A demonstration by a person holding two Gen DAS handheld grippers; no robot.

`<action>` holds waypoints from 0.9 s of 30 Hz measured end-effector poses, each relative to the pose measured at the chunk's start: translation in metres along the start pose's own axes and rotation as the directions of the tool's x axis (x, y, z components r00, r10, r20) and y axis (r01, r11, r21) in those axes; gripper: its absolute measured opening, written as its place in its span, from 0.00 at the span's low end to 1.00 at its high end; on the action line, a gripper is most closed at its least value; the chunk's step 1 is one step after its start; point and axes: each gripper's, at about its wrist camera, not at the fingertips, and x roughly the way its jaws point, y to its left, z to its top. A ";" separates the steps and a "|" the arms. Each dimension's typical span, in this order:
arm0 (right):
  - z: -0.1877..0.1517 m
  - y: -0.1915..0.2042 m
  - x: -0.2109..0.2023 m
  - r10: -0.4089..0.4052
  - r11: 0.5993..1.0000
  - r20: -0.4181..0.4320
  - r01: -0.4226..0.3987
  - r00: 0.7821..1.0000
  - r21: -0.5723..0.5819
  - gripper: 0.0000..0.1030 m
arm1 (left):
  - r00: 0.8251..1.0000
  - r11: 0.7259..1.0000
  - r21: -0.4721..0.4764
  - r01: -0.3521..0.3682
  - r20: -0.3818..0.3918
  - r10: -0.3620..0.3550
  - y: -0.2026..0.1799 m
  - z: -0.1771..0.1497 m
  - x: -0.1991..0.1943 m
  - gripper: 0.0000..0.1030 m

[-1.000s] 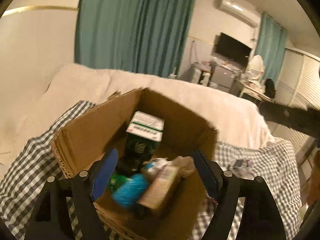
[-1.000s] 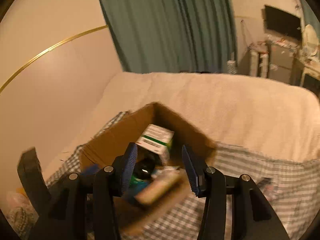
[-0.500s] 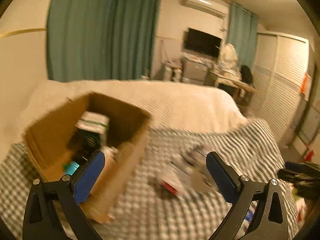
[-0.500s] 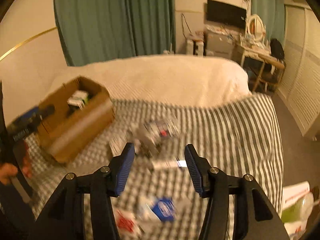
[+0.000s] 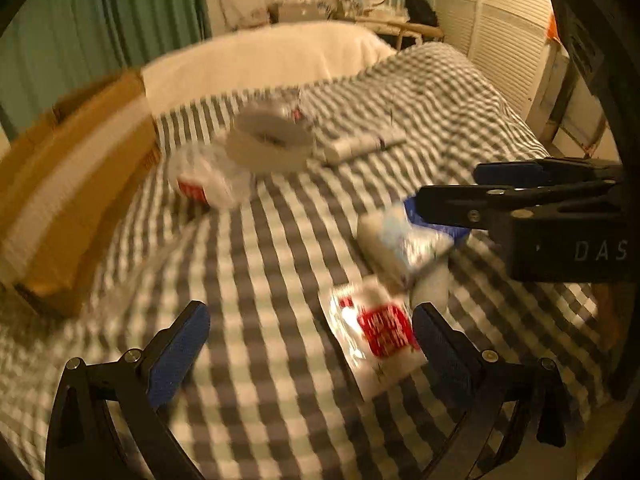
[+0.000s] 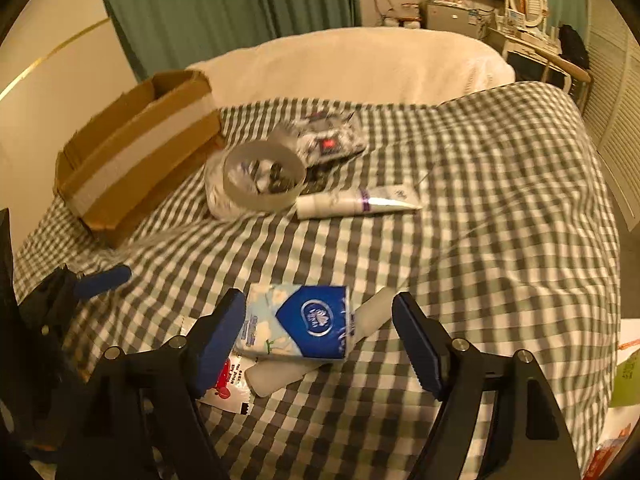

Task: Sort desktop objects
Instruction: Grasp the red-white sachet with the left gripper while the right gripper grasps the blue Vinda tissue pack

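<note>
Checked cloth (image 6: 480,220) with one box (image 6: 132,160) at 10 o'clock, one tape roll (image 6: 262,178), one tube (image 6: 352,204). Right gripper (image 6: 318,338) opening around one tissue pack (image 6: 300,322), pads apart from it; left gripper (image 5: 310,340) wide, empty.

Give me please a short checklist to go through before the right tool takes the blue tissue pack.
1. Right tool empty: ok, its jaws are opening and press on nothing.
2. Blue tissue pack between the jaws: ok, near the left finger.
3. Pack free of other things: not ok, it lies on a white tube.
4. Red-and-white sachet clear of the grip: cannot tell, the finger partly hides it.
5. Left tool out of the way: ok, open, off to the left.
6. Cardboard box reachable: ok, open top, back left on the checked cloth.
</note>
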 end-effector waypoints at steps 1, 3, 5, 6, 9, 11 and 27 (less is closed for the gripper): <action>-0.001 0.001 0.005 0.010 1.000 -0.011 -0.010 1.000 -0.004 0.77 | 1.000 1.000 -0.018 0.010 -0.008 -0.010 0.001 -0.002 0.001 1.00; -0.002 0.005 0.013 0.020 1.000 -0.035 -0.020 0.999 -0.009 0.77 | 1.000 0.999 -0.038 0.018 -0.003 -0.018 0.001 -0.007 0.000 1.00; -0.002 0.007 0.020 0.036 0.999 -0.054 -0.037 0.998 -0.018 0.79 | 1.000 0.999 -0.038 0.022 -0.003 -0.022 0.001 -0.006 0.000 1.00; -0.001 0.007 0.024 0.045 0.999 -0.067 -0.046 0.997 -0.017 0.79 | 1.000 0.999 -0.036 0.027 -0.004 -0.027 0.000 -0.005 0.000 1.00; -0.005 0.004 0.036 0.034 0.999 -0.113 -0.035 0.993 -0.002 0.79 | 0.999 0.999 -0.023 0.032 -0.003 -0.032 -0.007 -0.004 0.001 1.00; -0.008 0.000 0.032 0.031 0.999 -0.096 -0.030 0.995 0.010 0.70 | 0.999 0.999 -0.017 0.036 0.000 -0.036 -0.012 -0.003 0.004 1.00; -0.014 -0.051 -0.008 -0.033 0.988 0.001 0.033 0.999 0.154 0.69 | 1.000 0.980 0.198 0.009 -0.018 -0.006 -0.036 -0.006 0.019 0.53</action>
